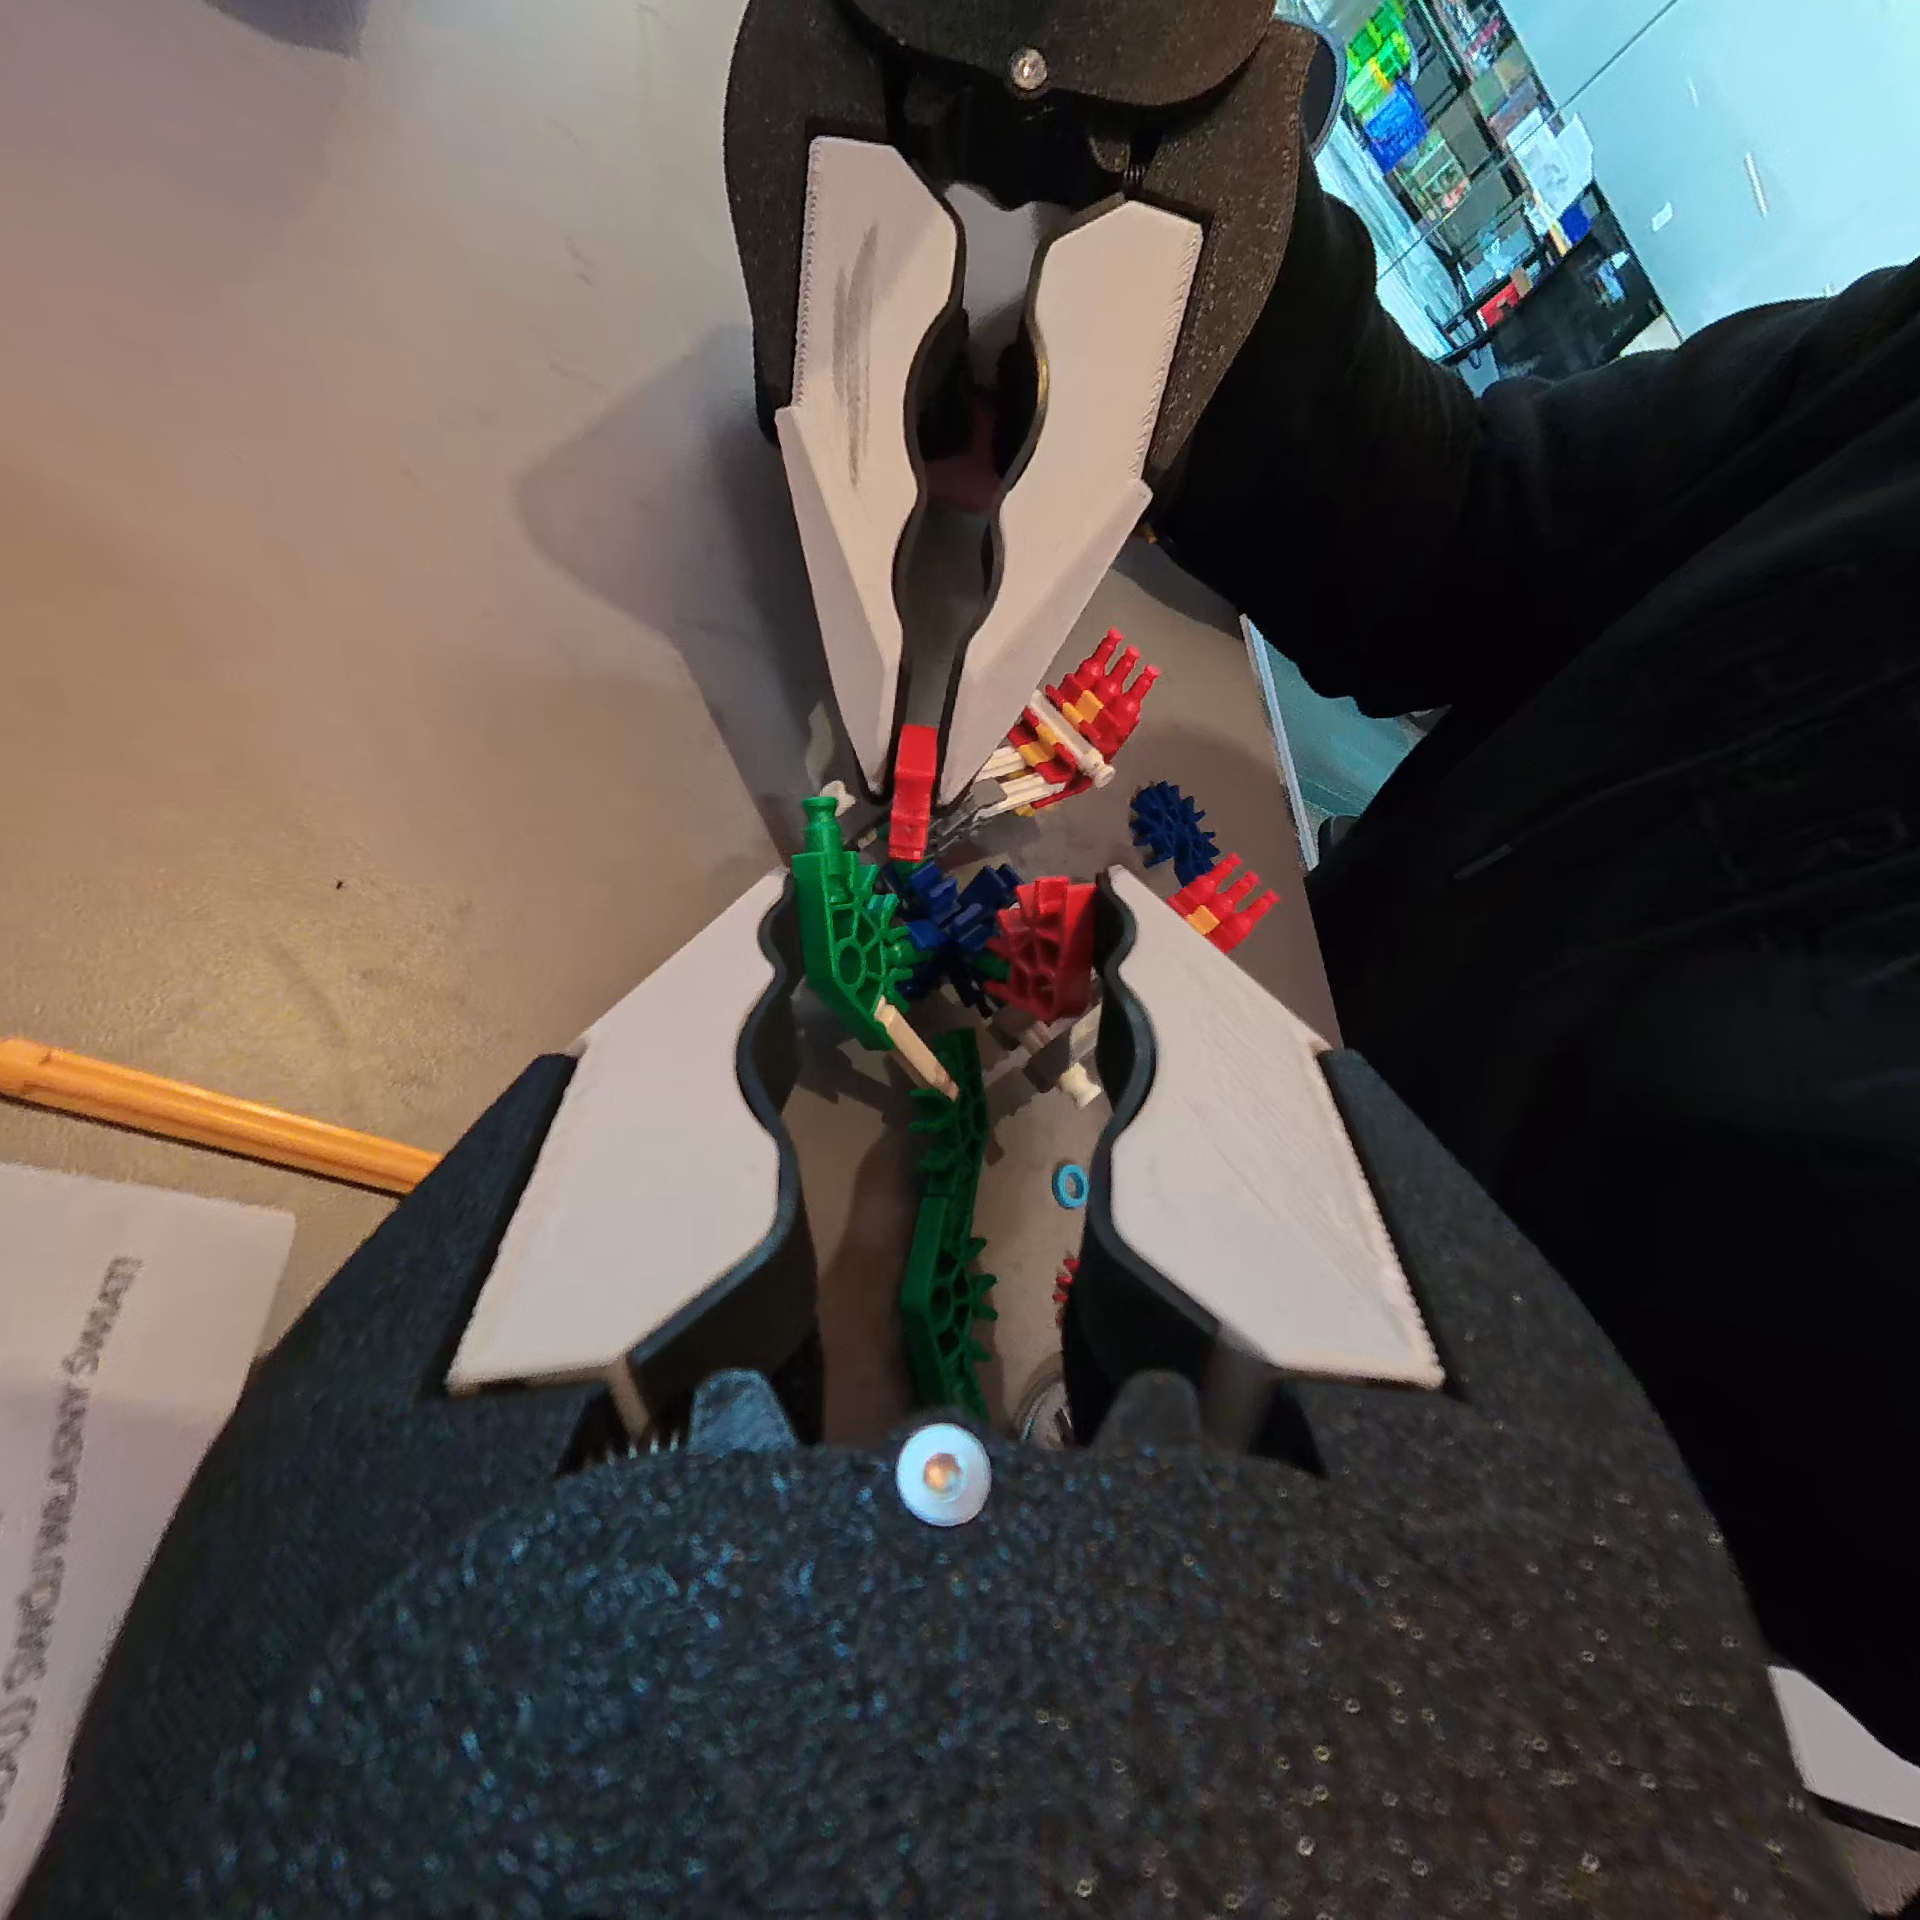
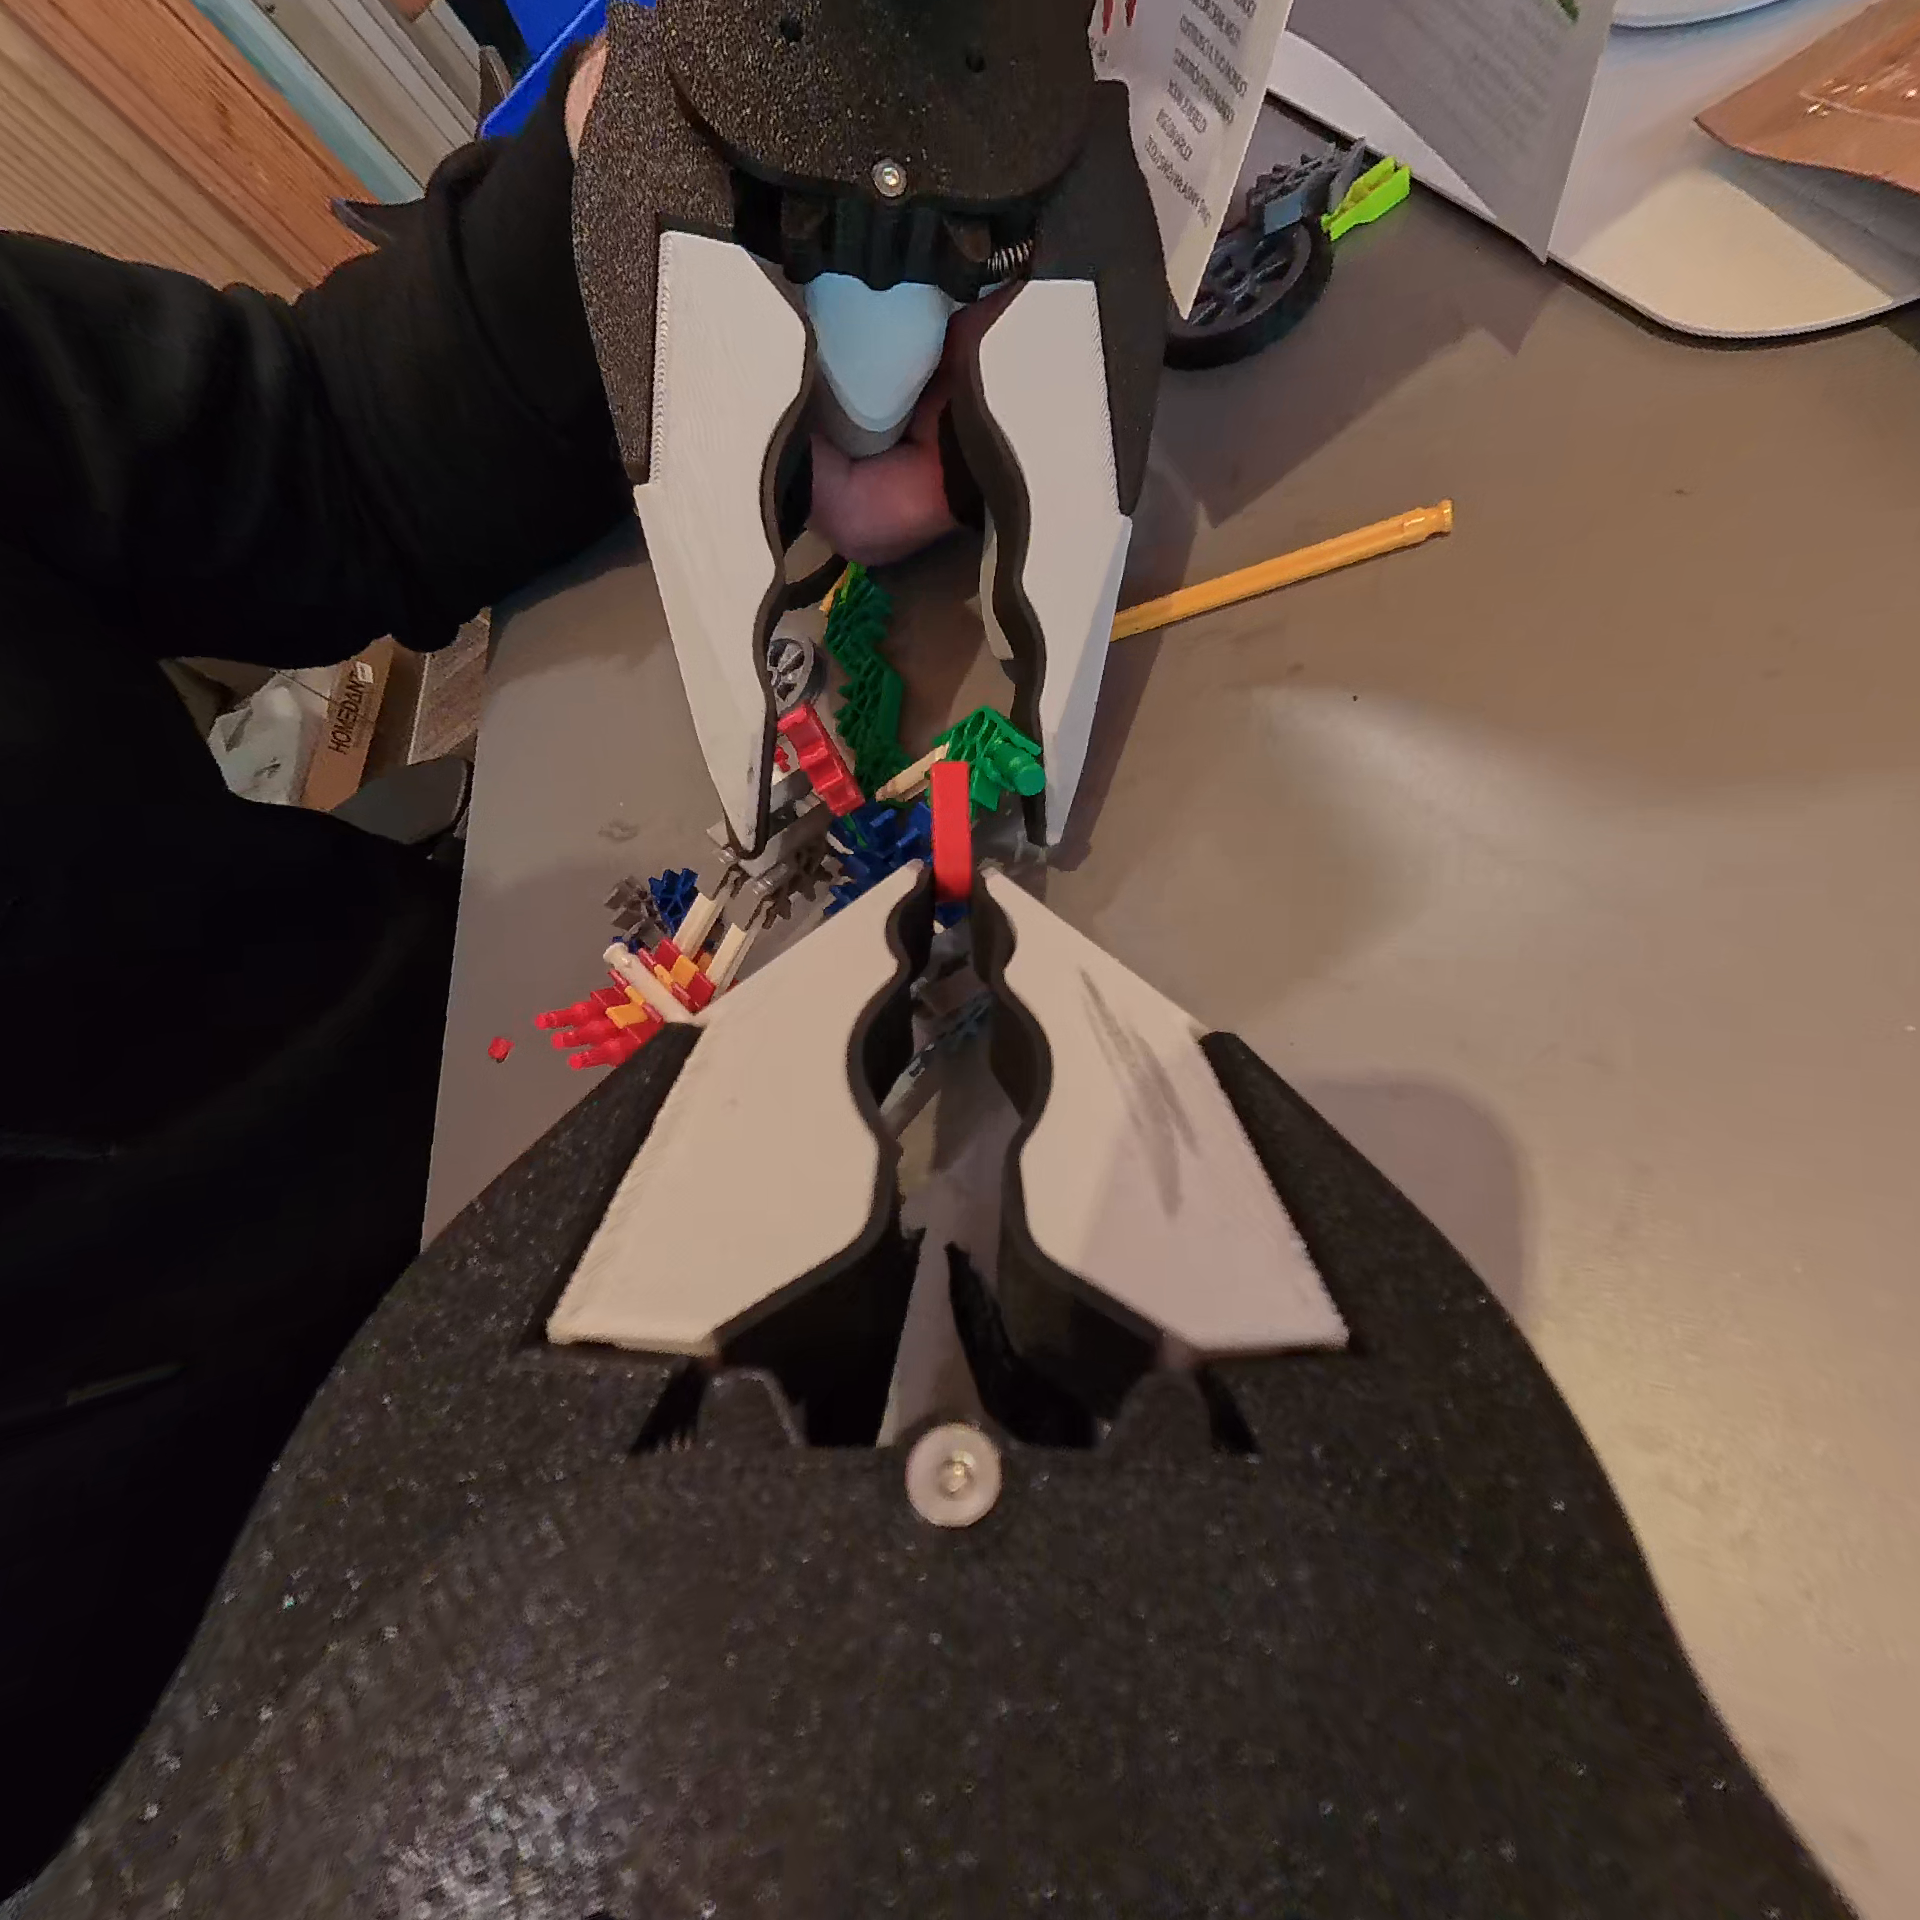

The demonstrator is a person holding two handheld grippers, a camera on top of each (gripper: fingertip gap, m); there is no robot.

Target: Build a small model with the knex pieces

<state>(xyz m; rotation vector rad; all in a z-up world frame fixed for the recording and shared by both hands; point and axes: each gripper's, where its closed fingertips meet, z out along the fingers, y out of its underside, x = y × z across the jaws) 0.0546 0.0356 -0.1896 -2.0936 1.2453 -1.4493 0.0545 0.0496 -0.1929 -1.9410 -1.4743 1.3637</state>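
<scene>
Pinching red piece [image 2: 950, 826], right claw [image 2: 948, 883] closed; left claw [image 1: 940, 935] spread around toy cluster [image 1: 935, 940].

A grey table [image 2: 1455, 935] carries a heap of toy building pieces [image 2: 665, 987], red, blue and green. An orange rod [image 2: 1278, 569] lies apart, near white paper sheets [image 1: 94, 1403] and possibly a small wheeled model [image 2: 1257, 275].
</scene>
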